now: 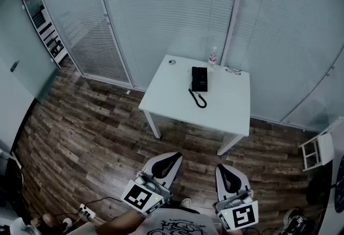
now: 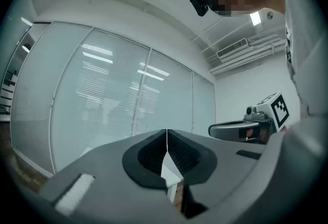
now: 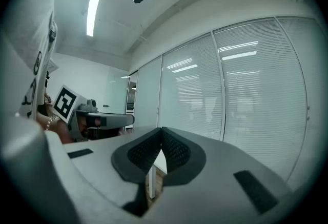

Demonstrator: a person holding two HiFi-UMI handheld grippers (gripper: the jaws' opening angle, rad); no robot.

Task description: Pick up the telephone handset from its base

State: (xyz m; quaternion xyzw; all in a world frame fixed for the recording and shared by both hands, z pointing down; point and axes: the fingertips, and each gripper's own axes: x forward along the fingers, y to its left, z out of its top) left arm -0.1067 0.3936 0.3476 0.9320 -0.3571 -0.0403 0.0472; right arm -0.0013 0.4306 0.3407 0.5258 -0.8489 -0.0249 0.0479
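Telephone handset [image 1: 195,78] lies, as far as I can tell from the head view, cradled on its black base [image 1: 203,79] toward the far side of the white table [image 1: 226,113], with the coiled cord [image 1: 198,99] trailing off toward me (handset and base are too small here to separate cleanly). A water bottle [image 1: 213,58] and a pair of glasses [image 1: 233,71] sit behind the phone, clear of the side I would approach from. My left gripper [image 1: 170,157] and right gripper [image 1: 228,172] hang side by side low in that view, over the wood floor [image 1: 86,126] and well apart from the table, so I judge the reach has not begun. In the left gripper view the two dark pads meet along one thin seam with nothing between them, so that gripper is closed and empty; it points level toward the glass wall with blinds [image 2: 113,95], and the right gripper shows just beside it. In the right gripper view the pads likewise come together at the tip around nothing, closed and empty, held level with its neighbour alongside. Both would have to open before either could take the handset.
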